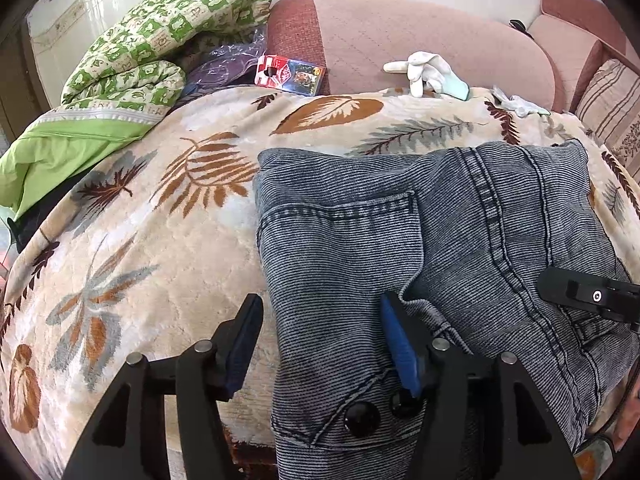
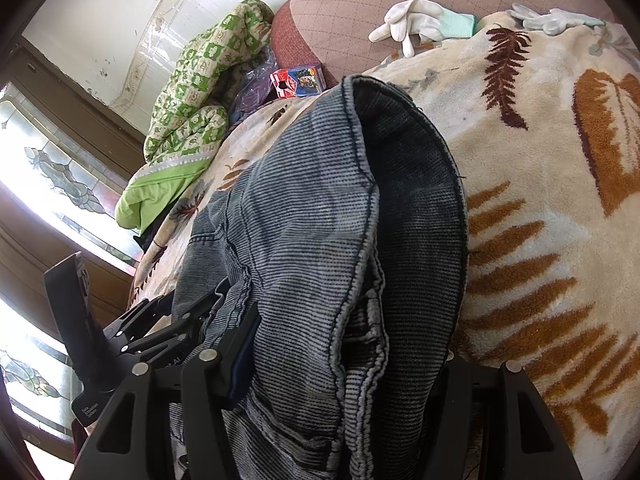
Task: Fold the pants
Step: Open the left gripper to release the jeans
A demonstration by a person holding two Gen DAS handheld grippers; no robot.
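The grey-blue denim pants (image 1: 420, 240) are lying folded on the leaf-patterned blanket (image 1: 160, 240), which is covering a bed or couch; which of the two cannot be told. Taking the pants as the landmark: the left claw (image 1: 320, 344) is hovering over their near left edge with its jaws spread wide, one finger (image 1: 240, 344) sitting over the blanket just beside the denim and the blue-padded finger (image 1: 400, 348) resting over the fabric near two dark buttons (image 1: 362, 418). It is gripping nothing.

In the right wrist view, the pants (image 2: 320, 240) are bunching up between the fingers of the right claw (image 2: 344, 364), with a thick fold of denim filling the gap; whether the jaws are pressing on it cannot be told, since the cloth is hiding the far finger.

Beyond the pants, a white work glove (image 1: 428, 72) is lying at the far edge of the blanket. To the far left of the pants, a green checked quilt (image 1: 160, 40) is heaped up, with a red and blue packet (image 1: 290, 74) just beside it.
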